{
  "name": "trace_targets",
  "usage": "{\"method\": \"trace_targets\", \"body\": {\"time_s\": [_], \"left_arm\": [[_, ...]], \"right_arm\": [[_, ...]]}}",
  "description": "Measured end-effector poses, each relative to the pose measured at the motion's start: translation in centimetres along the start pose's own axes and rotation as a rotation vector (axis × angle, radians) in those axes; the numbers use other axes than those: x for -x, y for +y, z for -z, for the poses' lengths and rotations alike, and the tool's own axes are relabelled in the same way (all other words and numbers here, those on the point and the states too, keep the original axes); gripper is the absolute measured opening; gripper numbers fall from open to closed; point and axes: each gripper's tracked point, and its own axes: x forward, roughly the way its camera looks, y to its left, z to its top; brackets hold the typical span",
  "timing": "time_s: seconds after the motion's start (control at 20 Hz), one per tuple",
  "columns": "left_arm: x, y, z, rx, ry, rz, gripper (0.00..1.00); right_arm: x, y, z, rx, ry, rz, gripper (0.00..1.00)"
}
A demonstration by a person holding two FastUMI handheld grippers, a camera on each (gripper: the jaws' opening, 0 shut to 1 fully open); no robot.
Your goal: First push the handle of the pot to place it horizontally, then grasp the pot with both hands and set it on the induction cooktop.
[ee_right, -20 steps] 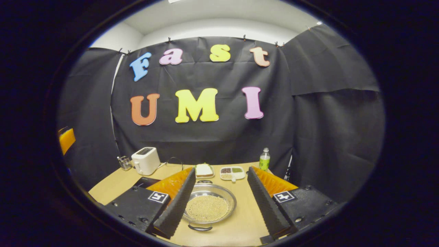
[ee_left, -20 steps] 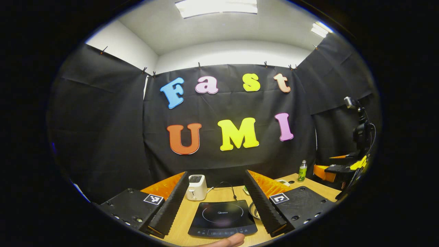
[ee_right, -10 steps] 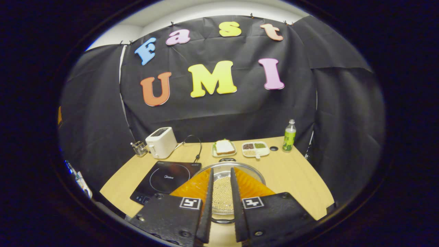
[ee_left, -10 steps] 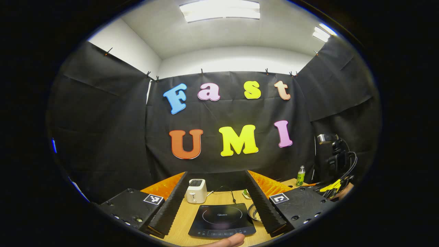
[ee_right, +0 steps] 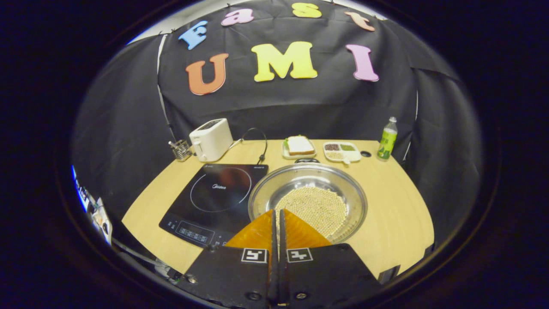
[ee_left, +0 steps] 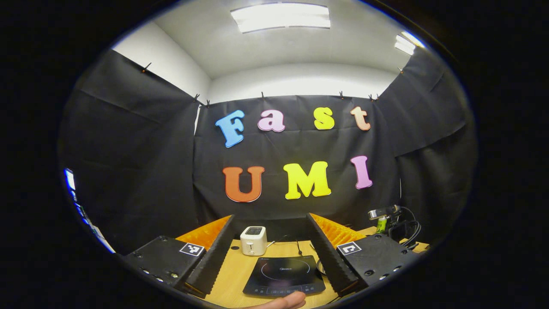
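So far we have little done: the pot (ee_right: 308,198), with its layer of small pale beads, sits on the table (ee_right: 394,223) just right of the cooktop (ee_right: 214,197), not on it, and its near handle is hidden behind our right gripper (ee_right: 276,214). That gripper hangs over the pot's near rim with its jaws pressed together on nothing, which we judge fit for pushing. Our left gripper (ee_left: 271,257) waits wide open and empty facing the cooktop, so the push, two-handed lift and placing remain.

The cooktop (ee_right: 214,195) carries a brand word, "Midea", printed inside its ring. Square black-and-white coded markers sit on the bodies of both grippers, nearer the camera than the cooktop. The control-strip marks on its front edge are too small to read.
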Motion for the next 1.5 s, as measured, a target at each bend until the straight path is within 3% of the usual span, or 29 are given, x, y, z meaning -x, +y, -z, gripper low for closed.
{"method": "trace_targets", "body": {"time_s": [0.5,0.9,0.95,1.2,1.45,1.5], "left_arm": [[0.1,0.8,0.7,-0.017,0.014,-0.014,0.96],[0.8,-0.3,0.2,-0.010,0.006,0.008,0.96],[0.8,-0.6,0.2,-0.008,0.007,0.012,0.96],[0.7,-1.6,0.5,-0.005,0.016,0.033,0.96],[0.6,-1.9,0.6,-0.008,0.017,0.035,0.96],[0.7,-1.9,0.5,-0.007,0.018,0.036,0.96]], "right_arm": [[-2.4,3.3,7.4,0.033,0.206,-0.104,0.04],[-4.3,-0.3,9.3,-0.042,0.274,-0.064,0.00],[-3.8,-0.4,9.3,-0.051,0.280,-0.078,0.04],[-3.7,-1.4,9.7,-0.037,0.276,-0.075,0.00],[-3.4,-2.8,10.2,-0.030,0.283,-0.065,0.04],[-3.3,-3.0,10.3,-0.030,0.288,-0.068,0.00]]}}
